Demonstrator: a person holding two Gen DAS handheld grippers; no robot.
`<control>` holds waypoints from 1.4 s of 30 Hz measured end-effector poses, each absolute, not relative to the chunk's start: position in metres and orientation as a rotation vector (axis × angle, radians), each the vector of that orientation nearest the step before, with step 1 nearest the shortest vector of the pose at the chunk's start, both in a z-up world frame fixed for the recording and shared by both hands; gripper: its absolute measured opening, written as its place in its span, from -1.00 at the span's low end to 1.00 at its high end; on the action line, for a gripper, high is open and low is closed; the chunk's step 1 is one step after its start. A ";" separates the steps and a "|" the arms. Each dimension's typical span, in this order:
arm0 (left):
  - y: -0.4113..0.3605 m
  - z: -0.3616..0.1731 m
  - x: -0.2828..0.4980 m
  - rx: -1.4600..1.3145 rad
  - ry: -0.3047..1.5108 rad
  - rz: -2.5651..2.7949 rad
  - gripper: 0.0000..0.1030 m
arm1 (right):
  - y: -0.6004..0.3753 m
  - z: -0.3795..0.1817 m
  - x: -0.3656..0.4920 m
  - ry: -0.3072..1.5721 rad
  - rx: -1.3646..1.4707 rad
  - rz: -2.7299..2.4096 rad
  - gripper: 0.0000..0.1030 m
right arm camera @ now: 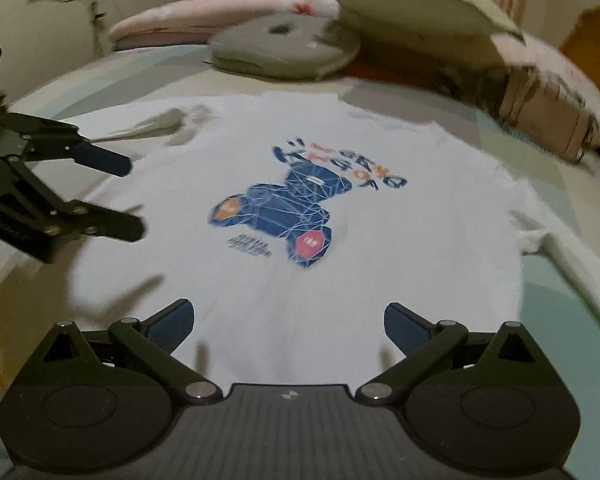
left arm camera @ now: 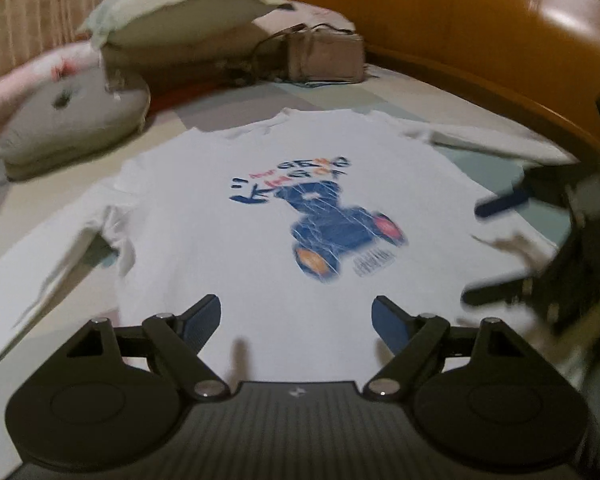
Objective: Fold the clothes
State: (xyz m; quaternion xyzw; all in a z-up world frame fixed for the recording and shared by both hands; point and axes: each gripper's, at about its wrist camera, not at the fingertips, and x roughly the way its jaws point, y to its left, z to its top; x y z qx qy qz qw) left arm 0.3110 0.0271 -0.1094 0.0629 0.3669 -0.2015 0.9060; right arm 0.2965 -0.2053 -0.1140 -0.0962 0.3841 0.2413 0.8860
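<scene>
A white long-sleeved shirt (left arm camera: 204,248) lies spread flat on the bed, its blue bear print (left arm camera: 332,224) facing up. My left gripper (left arm camera: 296,312) hovers over the shirt's near edge, open, with nothing between its fingers. At the right edge of this view my right gripper (left arm camera: 480,250) is open beside the shirt's sleeve. In the right wrist view the shirt (right arm camera: 400,264) and its print (right arm camera: 284,220) fill the middle. My right gripper (right arm camera: 288,314) stands open above the near hem. At the left side of that view the left gripper (right arm camera: 130,196) is open over the shirt's side.
A grey round cushion (left arm camera: 72,124), a pale pillow (left arm camera: 188,12) and a cardboard box (left arm camera: 324,56) with a cable lie at the bed's far end. A wooden headboard (left arm camera: 480,28) runs along the right. The pastel patchwork sheet (right arm camera: 552,292) shows around the shirt.
</scene>
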 end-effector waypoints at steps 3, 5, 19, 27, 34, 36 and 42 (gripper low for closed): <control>0.039 -0.134 0.309 0.110 0.788 -0.400 0.60 | -0.215 -0.134 0.289 0.836 -0.160 0.464 1.00; 0.044 -0.137 0.286 0.144 0.779 -0.400 0.65 | -0.226 -0.141 0.274 0.842 -0.130 0.444 1.00; 0.036 -0.130 0.410 0.070 0.857 -0.268 0.63 | -0.197 -0.108 0.327 0.752 -0.068 0.422 1.00; 0.063 -0.109 0.376 0.107 0.824 -0.251 0.65 | -0.220 -0.135 0.329 0.772 0.022 0.423 1.00; 0.085 -0.107 0.444 0.113 0.700 -0.121 0.65 | -0.223 -0.134 0.331 0.783 0.073 0.432 1.00; 0.089 -0.119 0.450 0.115 0.729 -0.157 0.64 | -0.225 -0.134 0.332 0.785 0.096 0.437 1.00; 0.106 -0.136 0.430 0.041 0.852 -0.218 0.65 | -0.228 -0.133 0.333 0.788 0.121 0.444 1.00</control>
